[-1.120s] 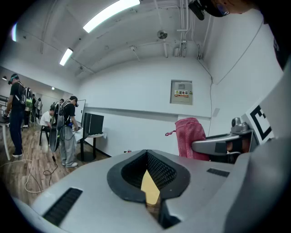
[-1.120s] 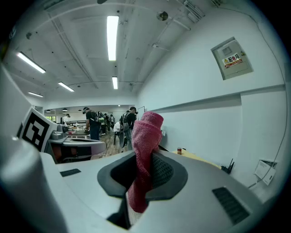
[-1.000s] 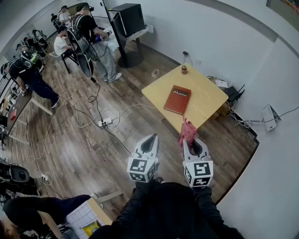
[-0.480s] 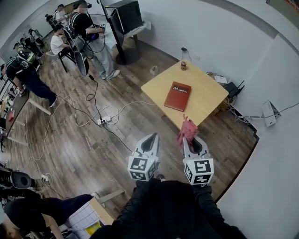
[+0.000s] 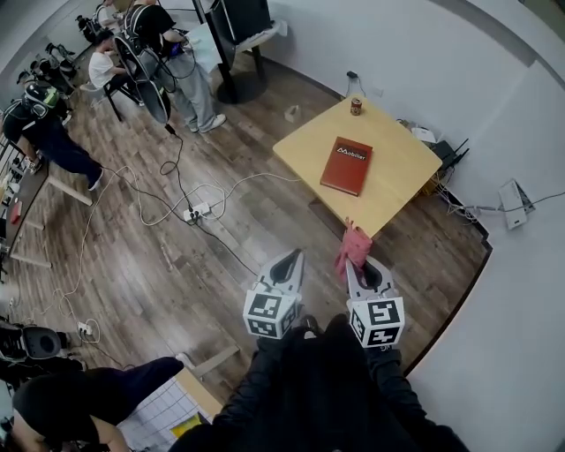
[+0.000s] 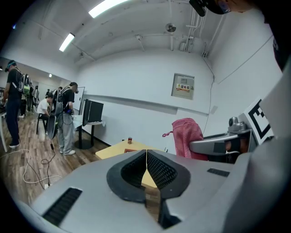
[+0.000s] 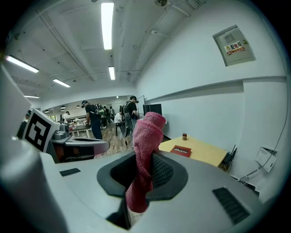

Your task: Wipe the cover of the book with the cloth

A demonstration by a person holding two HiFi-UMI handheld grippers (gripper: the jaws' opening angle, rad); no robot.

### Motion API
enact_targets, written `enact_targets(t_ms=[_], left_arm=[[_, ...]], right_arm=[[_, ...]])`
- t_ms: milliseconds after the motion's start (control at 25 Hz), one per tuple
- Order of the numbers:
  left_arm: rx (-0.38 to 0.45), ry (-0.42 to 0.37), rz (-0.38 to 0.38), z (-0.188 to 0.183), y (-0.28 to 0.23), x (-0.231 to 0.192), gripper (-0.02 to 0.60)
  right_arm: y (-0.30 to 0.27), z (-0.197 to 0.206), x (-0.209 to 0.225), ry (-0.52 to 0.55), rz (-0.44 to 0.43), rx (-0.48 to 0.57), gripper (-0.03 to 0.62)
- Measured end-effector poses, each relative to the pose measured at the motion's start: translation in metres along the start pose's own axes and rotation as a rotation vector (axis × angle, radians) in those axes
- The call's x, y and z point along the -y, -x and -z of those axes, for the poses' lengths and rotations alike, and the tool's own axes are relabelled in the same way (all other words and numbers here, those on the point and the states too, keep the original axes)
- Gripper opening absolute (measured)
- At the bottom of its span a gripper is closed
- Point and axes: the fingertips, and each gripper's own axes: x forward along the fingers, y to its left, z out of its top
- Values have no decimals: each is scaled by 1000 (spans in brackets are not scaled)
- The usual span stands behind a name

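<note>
The pink cloth [image 5: 353,248] is being pinched by the right hand-held gripper [image 5: 351,267], the left hand-held gripper [image 5: 297,257] is being held pressed together, empty, and the red book [image 5: 346,165] is lying inside the desk's [image 5: 402,181] edges, well apart across open floor [image 5: 159,265].

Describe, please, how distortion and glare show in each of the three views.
Head view: fisheye curves the walls, yet the book is sharp. Left gripper view: black vignetted corners, bright ceiling strips. Right gripper view: the near cloth looks oversized.

Bright, even light from ceiling strip lights [image 7: 107,25], glaring white toward 12 o'clock. Strong fisheye bending, dark vignetted corners. Soft shadows; cloth [image 7: 144,150] sharp, distant people [image 7: 93,119] perhaps slightly blurred.
</note>
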Motion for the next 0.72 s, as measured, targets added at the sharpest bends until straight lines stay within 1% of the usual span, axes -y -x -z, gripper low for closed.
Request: enact_targets(t_ms=[200, 480, 600, 720], left_arm=[[-53, 42, 10, 23, -1, -18, 35], [-79, 67, 31, 30, -19, -38, 35], [-90, 80, 23, 33, -29, -53, 35], [-99, 91, -1, 31, -42, -75, 35]], right_arm=[[-12, 20, -11, -8, 4, -67, 72], [-40, 21, -8, -10, 18, -103, 72], [-61, 23, -6, -13, 10, -124, 72], [-89, 18, -2, -11, -6, -139, 72]])
